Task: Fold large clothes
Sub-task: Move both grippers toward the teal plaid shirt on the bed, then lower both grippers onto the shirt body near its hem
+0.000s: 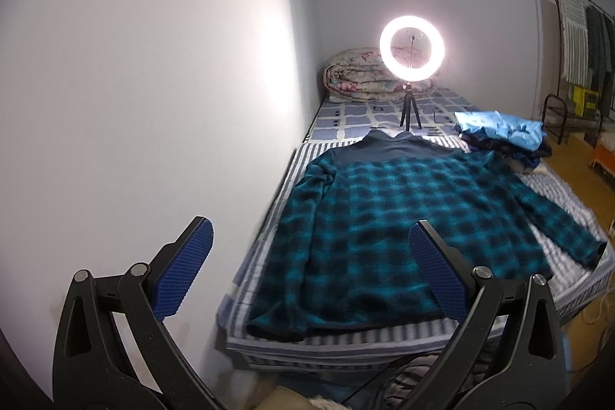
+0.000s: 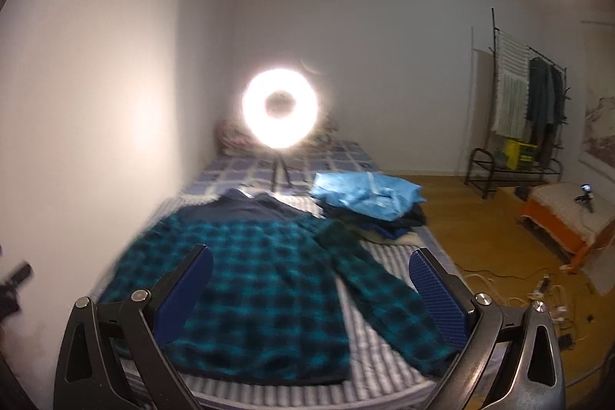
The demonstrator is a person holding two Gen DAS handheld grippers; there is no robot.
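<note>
A teal and black plaid fleece shirt point(image 1: 384, 218) with a dark blue yoke lies flat, back up, on the striped bed point(image 1: 346, 337); its right sleeve stretches out toward the bed's edge. It also shows in the right wrist view point(image 2: 250, 287), with the sleeve point(image 2: 384, 298) angled down to the right. My left gripper point(image 1: 309, 237) is open and empty, held above the shirt's hem end. My right gripper point(image 2: 311, 268) is open and empty above the shirt's lower half. Neither touches the cloth.
A lit ring light point(image 1: 412, 48) on a small tripod stands on the bed beyond the collar. A pile of blue clothes point(image 2: 365, 196) lies at the bed's right side. A rolled quilt point(image 1: 357, 75) is at the head. White wall left, wooden floor with cables point(image 2: 538, 294) right.
</note>
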